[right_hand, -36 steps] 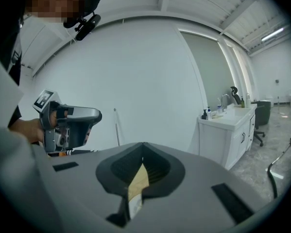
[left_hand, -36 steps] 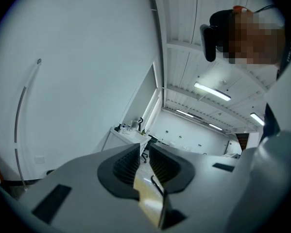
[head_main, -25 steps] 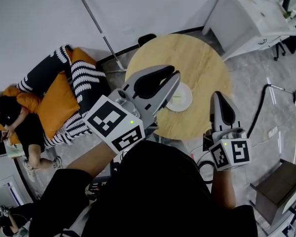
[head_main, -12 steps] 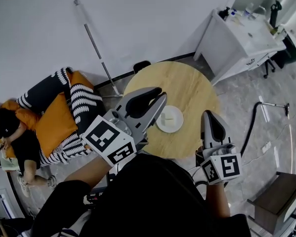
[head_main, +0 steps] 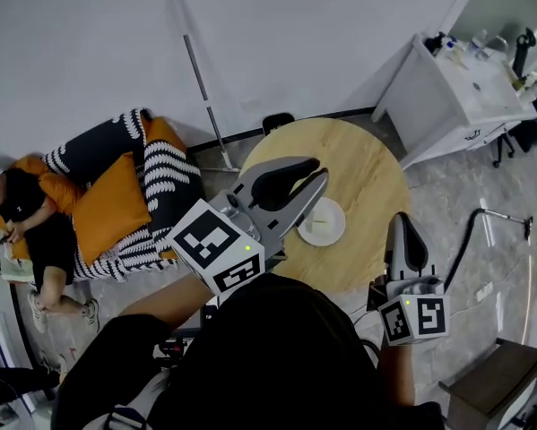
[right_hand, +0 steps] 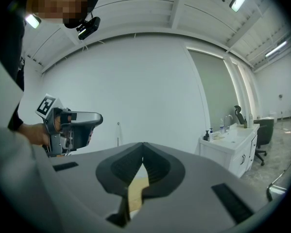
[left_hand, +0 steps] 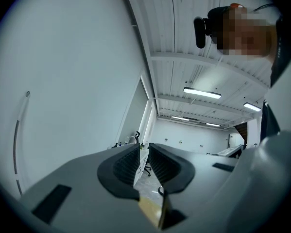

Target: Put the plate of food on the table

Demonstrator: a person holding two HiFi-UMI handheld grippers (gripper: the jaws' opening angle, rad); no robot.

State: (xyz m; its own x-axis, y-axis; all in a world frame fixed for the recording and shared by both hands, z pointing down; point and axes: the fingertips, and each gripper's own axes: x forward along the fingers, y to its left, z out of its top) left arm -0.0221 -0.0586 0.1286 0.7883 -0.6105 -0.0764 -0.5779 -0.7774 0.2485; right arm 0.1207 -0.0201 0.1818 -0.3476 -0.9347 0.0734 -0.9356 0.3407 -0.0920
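Note:
A white plate (head_main: pixel 323 221) with a small pale bit of food lies on the round wooden table (head_main: pixel 362 173), near its front edge. In the head view my left gripper (head_main: pixel 320 170) hovers over the table's left side, its tips just left of the plate and well above it. Its jaws stand slightly apart with nothing between them; in the left gripper view (left_hand: pixel 144 147) they point up into the room. My right gripper (head_main: pixel 404 220) hangs off the table's front right edge, shut and empty, and the right gripper view shows its tips (right_hand: pixel 143 144) meeting.
A person lies on a couch with an orange cushion (head_main: pixel 111 206) and striped cushions at the left. A thin pole (head_main: pixel 201 74) leans on the wall. A white cabinet (head_main: pixel 456 97) with bottles stands at the back right. A hose (head_main: pixel 470 231) and a dark stool (head_main: pixel 488 388) occupy the floor at the right.
The head view has swayed, so the table and plate shift in the picture. The plate stays on the table. Both grippers keep their pose, with the right one a little lower in the frame.

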